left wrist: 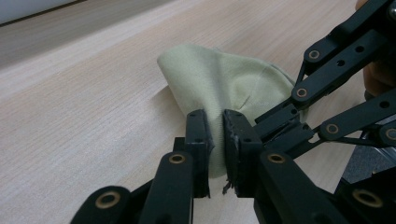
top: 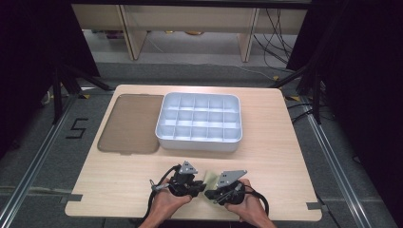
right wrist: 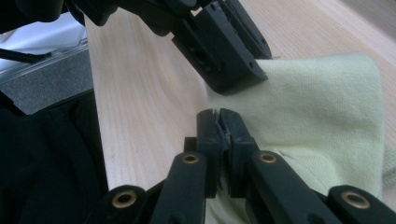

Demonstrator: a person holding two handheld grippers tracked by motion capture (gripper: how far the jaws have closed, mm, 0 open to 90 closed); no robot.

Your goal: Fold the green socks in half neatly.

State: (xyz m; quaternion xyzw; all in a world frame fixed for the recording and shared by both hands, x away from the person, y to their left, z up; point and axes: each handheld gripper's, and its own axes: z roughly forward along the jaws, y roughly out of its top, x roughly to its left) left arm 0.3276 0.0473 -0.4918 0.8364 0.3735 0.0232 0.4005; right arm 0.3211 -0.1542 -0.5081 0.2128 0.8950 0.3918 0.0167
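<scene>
A pale yellow-green cloth (top: 207, 178) lies bunched on the wooden table near its front edge, between my two grippers. In the left gripper view the cloth (left wrist: 224, 84) rises as a fold, and my left gripper (left wrist: 218, 122) is shut on its lower edge. My right gripper (right wrist: 218, 116) is shut on another edge of the cloth (right wrist: 317, 102), with the fabric pinched thinly between the pads. From above, the left gripper (top: 194, 186) and the right gripper (top: 212, 193) sit almost touching, each held by a hand.
A white tray (top: 198, 142) divided into several compartments stands mid-table. A brownish translucent lid (top: 129, 124) lies flat to its left. The table edge (top: 190, 216) runs just under the person's hands. Black stands and cables surround the table.
</scene>
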